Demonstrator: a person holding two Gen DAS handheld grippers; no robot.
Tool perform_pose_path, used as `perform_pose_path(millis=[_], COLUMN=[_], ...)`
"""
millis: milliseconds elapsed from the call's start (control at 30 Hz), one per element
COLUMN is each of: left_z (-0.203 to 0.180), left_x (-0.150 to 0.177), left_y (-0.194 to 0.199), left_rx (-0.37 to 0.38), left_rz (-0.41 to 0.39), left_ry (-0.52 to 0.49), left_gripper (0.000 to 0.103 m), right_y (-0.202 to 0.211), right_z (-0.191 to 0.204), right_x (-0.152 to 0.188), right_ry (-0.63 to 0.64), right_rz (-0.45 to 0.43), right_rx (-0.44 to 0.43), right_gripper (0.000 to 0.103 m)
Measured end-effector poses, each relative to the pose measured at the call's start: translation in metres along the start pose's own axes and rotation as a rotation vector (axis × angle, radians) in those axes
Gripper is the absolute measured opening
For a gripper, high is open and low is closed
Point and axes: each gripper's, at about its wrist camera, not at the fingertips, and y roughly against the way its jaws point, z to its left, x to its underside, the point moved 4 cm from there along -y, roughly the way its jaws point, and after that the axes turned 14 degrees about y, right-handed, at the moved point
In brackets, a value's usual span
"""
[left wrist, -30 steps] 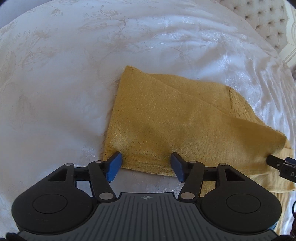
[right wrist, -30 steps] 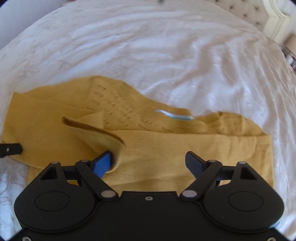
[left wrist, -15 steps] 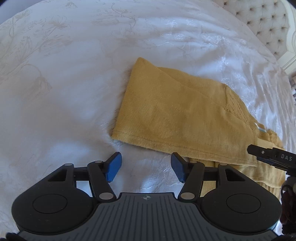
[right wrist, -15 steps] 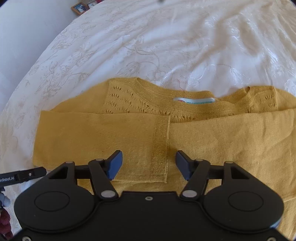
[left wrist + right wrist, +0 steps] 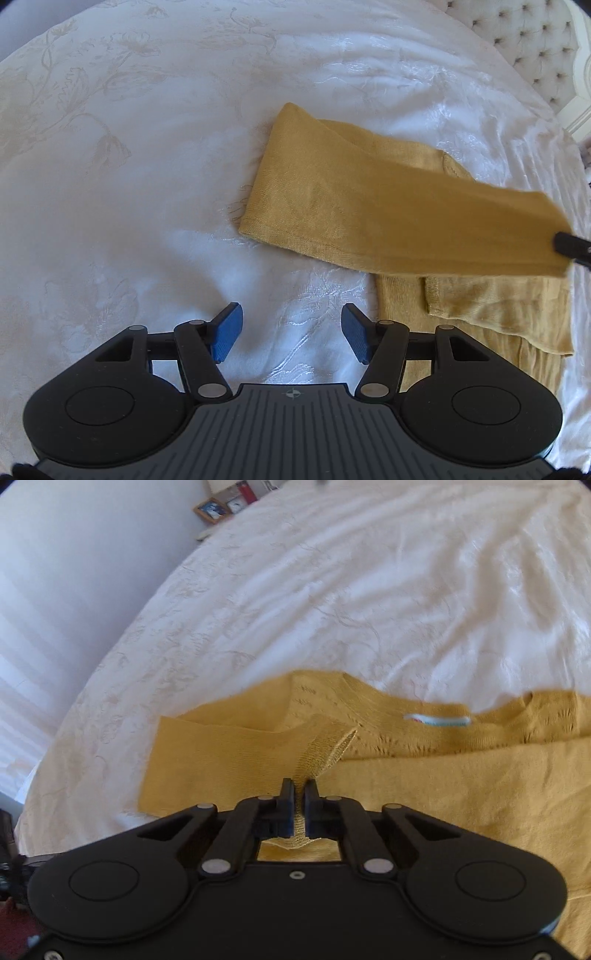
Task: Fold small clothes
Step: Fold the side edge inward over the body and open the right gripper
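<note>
A mustard-yellow sweater (image 5: pixel 461 775) lay spread on the white bedspread (image 5: pixel 332 590), its neckline with a white label (image 5: pixel 437 720) on the side of the sweater away from the right wrist camera; the right gripper (image 5: pixel 299 794) was clenched on the ribbed cuff of one sleeve (image 5: pixel 236 760), a strip of the knit pinched between its two black fingers (image 5: pixel 286 794) and lifted off the body of the sweater; in the left wrist view that same sleeve (image 5: pixel 369 206) stretched as a raised band from its fold at the sweater's left edge toward the right gripper (image 5: pixel 570 245), which showed only as a dark tip at the frame's right edge; the left gripper (image 5: pixel 291 334) hung released, its blue pads (image 5: pixel 227 330) apart with nothing between them, over bare bedspread (image 5: pixel 147 166) just beside the sweater's near left corner (image 5: pixel 406 314); a tufted headboard (image 5: pixel 535 44) stood beyond the sweater.
</note>
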Motion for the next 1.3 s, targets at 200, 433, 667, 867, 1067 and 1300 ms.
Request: perform_pose_path(millis=[200, 433, 667, 867, 1067, 1300], left_z=[-0.013, -0.041, -0.068, -0.079, -0.104, -0.132], left_x=[0.013, 0.02, 0.016, 0.009, -0.004, -0.02], left_y=[0.001, -0.006, -0.005, -0.006, -0.014, -0.04], left_rx=[0.021, 0.038, 0.05, 0.063, 0.082, 0.045], left_rz=[0.016, 0.044, 0.023, 0.022, 0.009, -0.037], left_ry=[-0.014, -0.073, -0.166, -0.197, -0.241, -0.323], left_gripper=[0.058, 0.058, 0.058, 0.058, 0.058, 0.058], right_y=[0.077, 0.044, 0.042, 0.081, 0.053, 0.029], right_z=[-0.051, -0.135, -0.135, -0.139, -0.182, -0.186], right_x=[-0.001, 0.047, 0.054, 0.044, 0.063, 0.076], right_ry=[0.029, -0.024, -0.036, -0.043, -0.12, -0.121], right_rz=[0.009, 0.178, 0.158, 0.09, 0.158, 0.196], right_rx=[0.184, 0.403, 0.382, 0.447, 0.475, 0.481], right_gripper=[0.011, 0.011, 0.011, 0.01, 0.011, 0.016])
